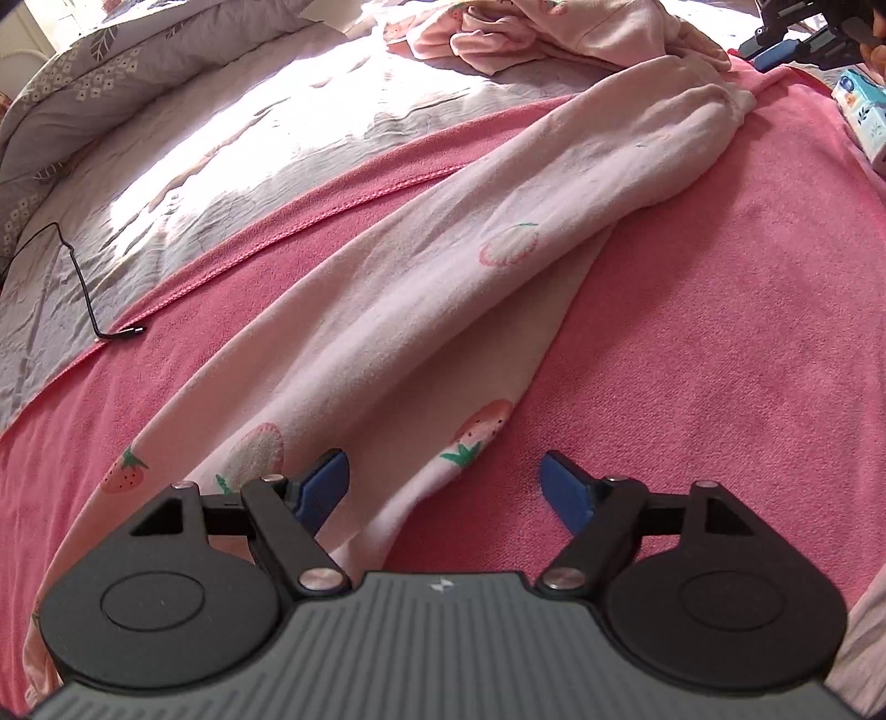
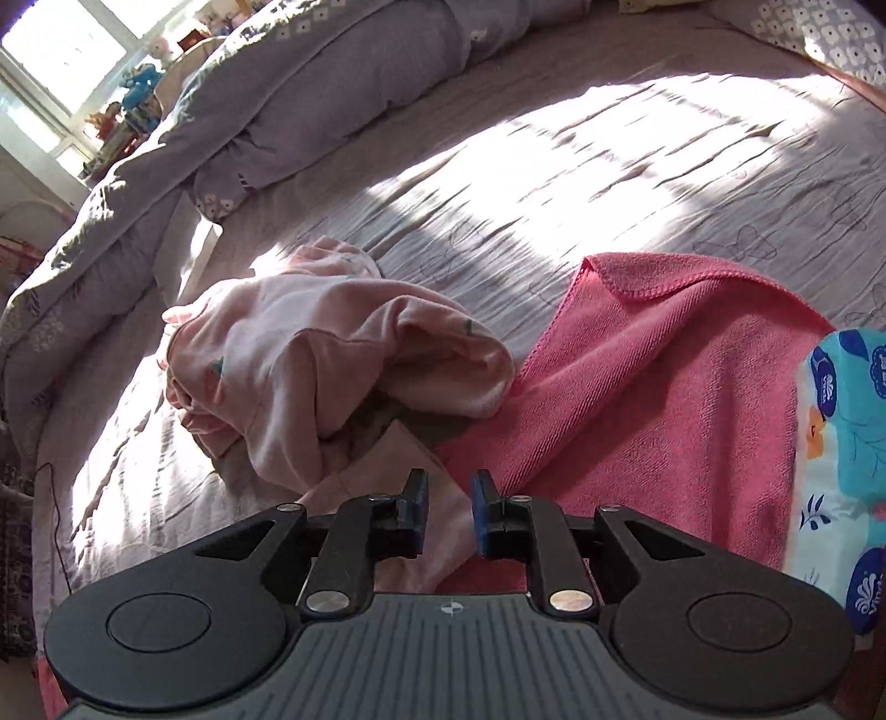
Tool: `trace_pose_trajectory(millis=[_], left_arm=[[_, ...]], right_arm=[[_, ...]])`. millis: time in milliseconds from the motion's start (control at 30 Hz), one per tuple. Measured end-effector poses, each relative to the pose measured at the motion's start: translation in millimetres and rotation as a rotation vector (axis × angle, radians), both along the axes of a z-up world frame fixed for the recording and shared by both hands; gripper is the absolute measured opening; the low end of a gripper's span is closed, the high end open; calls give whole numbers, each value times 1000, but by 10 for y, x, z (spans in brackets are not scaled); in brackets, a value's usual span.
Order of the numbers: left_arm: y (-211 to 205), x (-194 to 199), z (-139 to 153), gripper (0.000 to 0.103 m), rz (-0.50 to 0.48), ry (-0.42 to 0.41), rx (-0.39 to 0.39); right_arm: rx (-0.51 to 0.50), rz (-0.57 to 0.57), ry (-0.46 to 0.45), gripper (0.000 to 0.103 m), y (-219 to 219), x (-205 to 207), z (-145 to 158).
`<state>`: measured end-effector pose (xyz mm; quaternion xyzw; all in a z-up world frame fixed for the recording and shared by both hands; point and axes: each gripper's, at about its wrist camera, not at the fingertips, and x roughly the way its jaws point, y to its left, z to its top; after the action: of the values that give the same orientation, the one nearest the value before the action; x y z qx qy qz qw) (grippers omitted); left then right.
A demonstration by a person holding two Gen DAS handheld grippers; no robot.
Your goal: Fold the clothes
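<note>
Left gripper (image 1: 446, 487) hovers jaws wide over the pants (image 1: 421, 310), stretched long across the pink towel (image 1: 692, 332). Right gripper (image 2: 449, 512), jaws narrow and empty, sits at the cuff end. Best pinch both ends squarely, then fold evenly.

Sunlit bed w/ grey-lilac sheet (image 2: 637, 183), wrinkled, bright patch across its middle. Pink towel (image 2: 653, 387) spread on sheet at near right, far corner folded over. Rumpled grey floral duvet (image 2: 232, 127) bunched along far left edge. Thin black cable (image 1: 83, 277) snakes over sheet at left, its plug end touching towel's hem. Blue-and-white printed tissue pack (image 2: 847, 471) rests on towel, far right. Window (image 2: 61, 50) w/ cluttered sill, top left.
</note>
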<state>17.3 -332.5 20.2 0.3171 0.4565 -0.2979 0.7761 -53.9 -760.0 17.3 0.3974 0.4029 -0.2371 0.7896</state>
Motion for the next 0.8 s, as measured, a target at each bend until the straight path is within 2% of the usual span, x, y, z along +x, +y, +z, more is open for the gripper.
trace_pose_trajectory(millis=[67, 133, 167, 200, 233, 267, 300, 367, 433, 500, 567, 633, 667, 733, 767, 800], left_arm=[[-22, 27, -39, 90, 9, -32, -13], [-35, 47, -50, 88, 20, -37, -35], [-39, 51, -38, 78, 17, -29, -54], [-60, 29, -22, 60, 0, -17, -61], [-83, 3, -4, 50, -19, -5, -66], [-107, -23, 13, 29, -39, 6, -70], [-130, -49, 30, 19, -58, 18, -75], [-137, -49, 63, 8, -63, 36, -83], [-141, -46, 96, 5, -66, 53, -90], [-117, -10, 138, 2, -49, 86, -115], [-26, 67, 221, 1, -20, 181, -226], [22, 83, 293, 1, -37, 277, -321], [7, 54, 311, 2, -52, 277, -313], [-73, -20, 249, 4, -71, 160, -197], [-114, -56, 214, 11, -80, 98, -135], [-149, -71, 174, 26, -91, 60, -101]], right_arm=[[54, 3, -10, 42, 112, -93, -126], [125, 1, -7, 42, 212, -105, -270], [144, -5, -26, 42, 255, -85, -314], [162, -11, -46, 42, 298, -63, -356], [180, -34, -67, 42, 311, -34, -386], [197, -58, -88, 41, 324, -4, -415], [211, -94, -75, 33, 312, 27, -440], [226, -140, -62, 20, 289, 66, -441], [226, -158, -66, 17, 270, 77, -388], [166, -132, -65, 15, 293, 86, -233], [111, -99, -74, 14, 316, 93, -47], [62, -84, -77, 11, 306, 102, 88], [37, -80, -76, 11, 281, 109, 124], [-3, -90, -64, 11, 198, 127, 120], [24, -103, -65, 11, 130, 125, 71], [53, -116, -66, 11, 61, 123, 20]])
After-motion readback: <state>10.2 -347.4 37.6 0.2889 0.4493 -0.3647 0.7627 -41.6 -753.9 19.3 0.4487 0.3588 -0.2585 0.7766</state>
